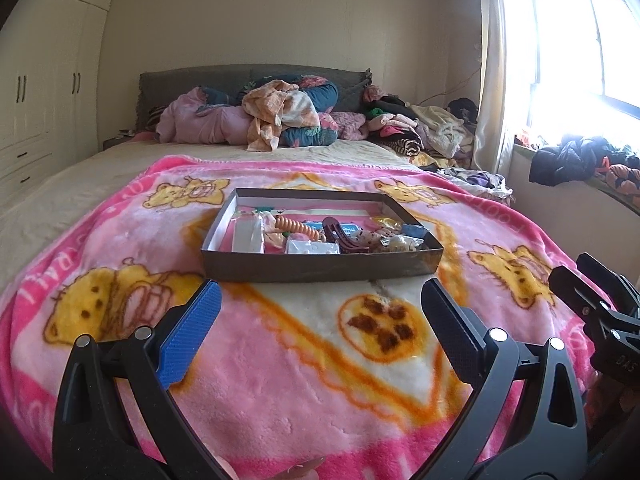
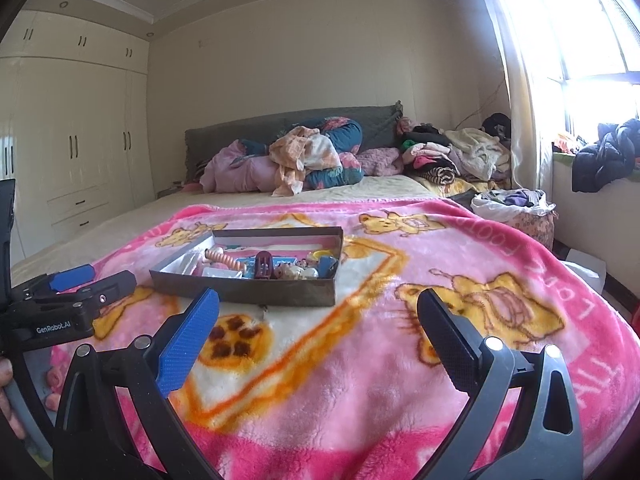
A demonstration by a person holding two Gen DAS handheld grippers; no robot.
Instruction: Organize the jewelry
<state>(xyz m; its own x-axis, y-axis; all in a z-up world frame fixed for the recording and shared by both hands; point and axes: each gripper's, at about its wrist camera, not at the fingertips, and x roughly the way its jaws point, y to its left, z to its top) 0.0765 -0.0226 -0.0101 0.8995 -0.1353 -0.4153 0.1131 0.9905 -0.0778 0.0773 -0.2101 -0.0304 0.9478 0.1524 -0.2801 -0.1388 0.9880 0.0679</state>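
In the left wrist view the left gripper (image 1: 320, 300) fills the lower frame, its jaws spread wide with nothing between them, hovering over the pink blanket (image 1: 280, 360); the right gripper (image 1: 592, 300) shows at 3 o'clock, apart from the box, and how far its jaws stand cannot be told from there. In the right wrist view that right gripper (image 2: 318, 308) also has its jaws wide apart and bare, above the same blanket; the left gripper appears there at 9 o'clock, low and beside the box.

Just beyond the fingertips, at 12 o'clock, a shallow brown box (image 1: 320, 266) rests flat on the blanket; inside lies a jumble of small jewelry and hair things: an orange coil hair tie (image 1: 294, 227), a dark red hair claw (image 1: 344, 238), a white card (image 1: 310, 247), and more pieces at the right end too small to tell.

Farther off, a heap of bedding (image 1: 256, 120) lies against the grey headboard (image 1: 200, 84); piled clothes (image 1: 420, 128) sit at 1 o'clock; a wardrobe (image 1: 44, 92) stands at 9 o'clock; a bright window (image 1: 580, 60) at 2 o'clock.
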